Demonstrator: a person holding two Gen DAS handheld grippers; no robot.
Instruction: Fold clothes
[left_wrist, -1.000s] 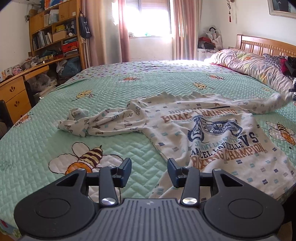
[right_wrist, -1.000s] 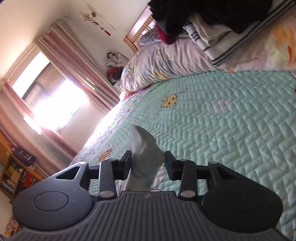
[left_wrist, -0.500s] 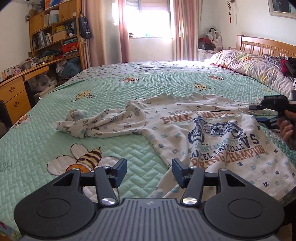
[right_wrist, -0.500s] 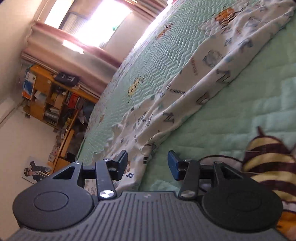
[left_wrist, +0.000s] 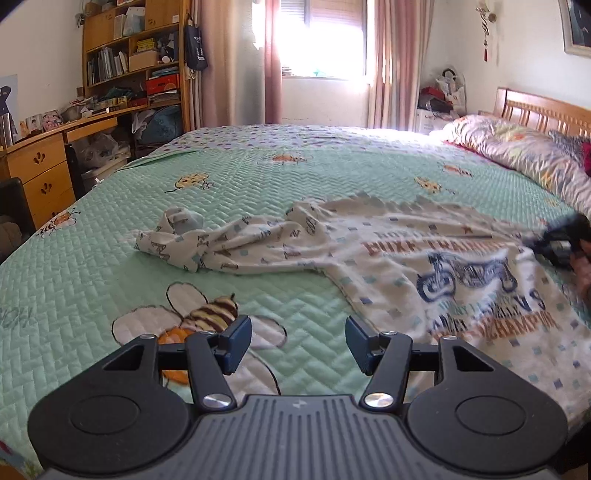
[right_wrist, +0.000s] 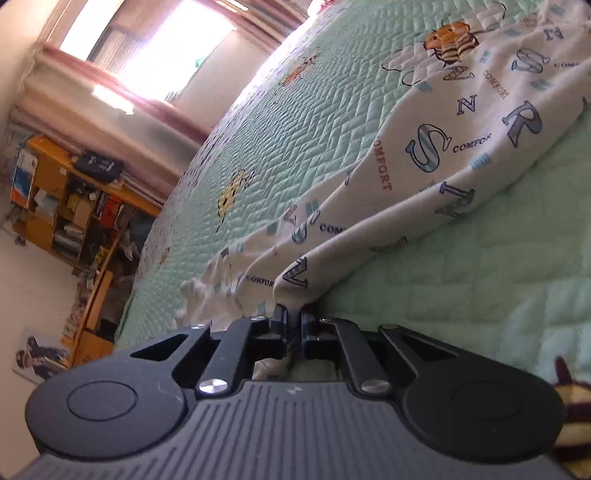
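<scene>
1. Shirt (left_wrist: 424, 266) fabric, white with printed letters and a boxing graphic, is lying spread across the green quilted bed (left_wrist: 258, 184), filling the middle and right of the left wrist view.
2. One sleeve (left_wrist: 207, 247) is stretching toward the left of that frame, bunched and twisted, its cuff end resting crumpled on the quilt.
3. The left gripper (left_wrist: 298, 345) is hovering at the bottom centre of its own view, above a large bee motif (left_wrist: 207, 317) stitched into the quilt; its jaws are standing well apart and have just been opening further, with nothing between them.
4. The right gripper (right_wrist: 292, 321) is sitting at the lower centre of its own view, tilted so the bed runs diagonally; its jaws have just been closing and are now clamped on a fold of the shirt (right_wrist: 443, 155), the cloth rising in a taut ridge from the pinch toward the upper right.
5. At the right edge of the left wrist view, that same gripper (left_wrist: 561, 240) is showing as a dark blur near the shirt's far side, probably with part of a hand (left_wrist: 583, 273) just below it, though the motion blur is making this hard to confirm.
6. A floral pillow (left_wrist: 517, 147) is lying in the upper right, and a wooden bookshelf (left_wrist: 136, 55) is standing in the upper left.
</scene>
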